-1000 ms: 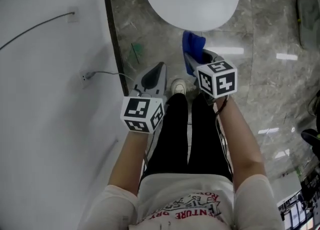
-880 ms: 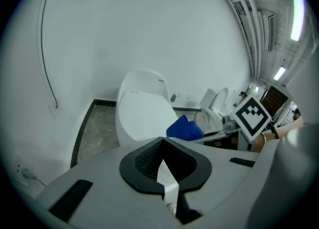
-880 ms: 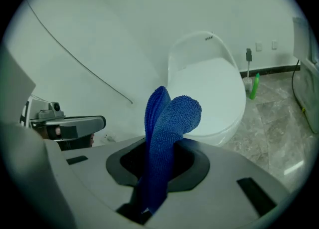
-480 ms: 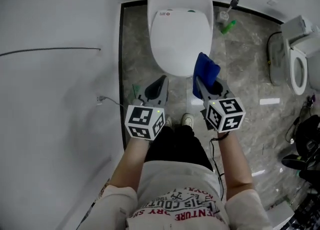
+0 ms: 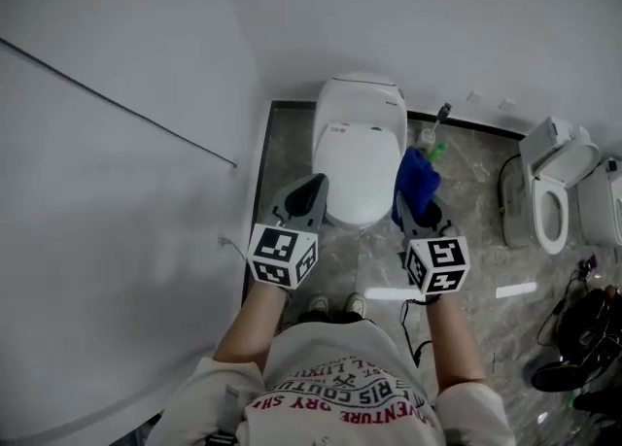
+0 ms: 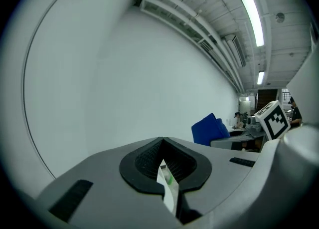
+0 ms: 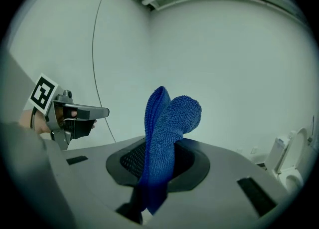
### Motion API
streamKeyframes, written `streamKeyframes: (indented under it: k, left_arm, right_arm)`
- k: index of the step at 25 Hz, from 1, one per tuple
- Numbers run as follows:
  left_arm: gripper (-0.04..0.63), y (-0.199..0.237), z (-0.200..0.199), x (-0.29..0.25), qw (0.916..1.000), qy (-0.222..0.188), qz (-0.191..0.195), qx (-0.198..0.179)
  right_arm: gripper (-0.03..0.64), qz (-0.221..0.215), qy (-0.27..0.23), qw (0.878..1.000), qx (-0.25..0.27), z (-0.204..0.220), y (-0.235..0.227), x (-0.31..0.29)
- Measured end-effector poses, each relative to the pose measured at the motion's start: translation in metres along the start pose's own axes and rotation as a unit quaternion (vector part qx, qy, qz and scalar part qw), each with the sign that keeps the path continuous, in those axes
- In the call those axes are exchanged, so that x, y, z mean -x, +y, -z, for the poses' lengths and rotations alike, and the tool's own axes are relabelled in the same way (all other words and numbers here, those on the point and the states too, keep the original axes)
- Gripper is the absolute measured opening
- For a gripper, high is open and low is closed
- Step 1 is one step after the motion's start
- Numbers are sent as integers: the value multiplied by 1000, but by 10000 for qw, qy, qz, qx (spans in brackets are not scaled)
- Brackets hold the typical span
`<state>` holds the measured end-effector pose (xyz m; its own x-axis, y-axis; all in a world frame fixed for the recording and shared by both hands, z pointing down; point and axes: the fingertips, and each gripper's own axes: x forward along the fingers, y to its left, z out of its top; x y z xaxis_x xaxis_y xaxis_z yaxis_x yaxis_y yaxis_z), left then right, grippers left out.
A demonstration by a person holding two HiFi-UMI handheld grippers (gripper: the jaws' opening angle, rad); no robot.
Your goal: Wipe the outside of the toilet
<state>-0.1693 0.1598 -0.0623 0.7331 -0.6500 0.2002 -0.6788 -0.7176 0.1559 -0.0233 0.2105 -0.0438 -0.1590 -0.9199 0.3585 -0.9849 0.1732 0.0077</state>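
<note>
The blue cloth (image 7: 167, 133) is nubby terry, the toilet (image 5: 358, 157) glossy white, the floor (image 5: 476, 221) polished veined stone.

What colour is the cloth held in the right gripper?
Blue. The cloth shows best in the right gripper view.

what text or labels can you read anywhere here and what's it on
"COUTU" and "ROMANTIC", roughly: red print on the person's shirt, partly cut off, so uncertain.
Small dark mark on the toilet lid: too small to read.
Marker cubes: black-and-white patterns only, no words.
</note>
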Motion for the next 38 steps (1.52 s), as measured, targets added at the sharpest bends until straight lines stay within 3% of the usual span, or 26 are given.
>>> streamKeyframes:
  k: [5, 13, 23, 31, 38]
  left_arm:
    - [6, -6, -62, 28, 9992, -328, -80, -204]
    - [6, -9, -87, 55, 9983, -446, -189, -323]
    - [5, 5, -109, 59, 9957, -653, -319, -574]
    - [5, -2, -121, 52, 9916, -770, -258, -1010]
    - [6, 0, -126, 50, 9915, -830, -262, -970]
  right_arm:
    - [75, 17, -550, 9984, 146, -55, 27, 33]
    - [75, 64, -894, 9959, 131, -94, 27, 54]
    - [75, 118, -994, 9948, 199, -110, 20, 53]
    - [75, 160, -991, 9947, 235, -110, 15, 46]
    - [75, 203, -999, 9944, 289, -115, 12, 48]
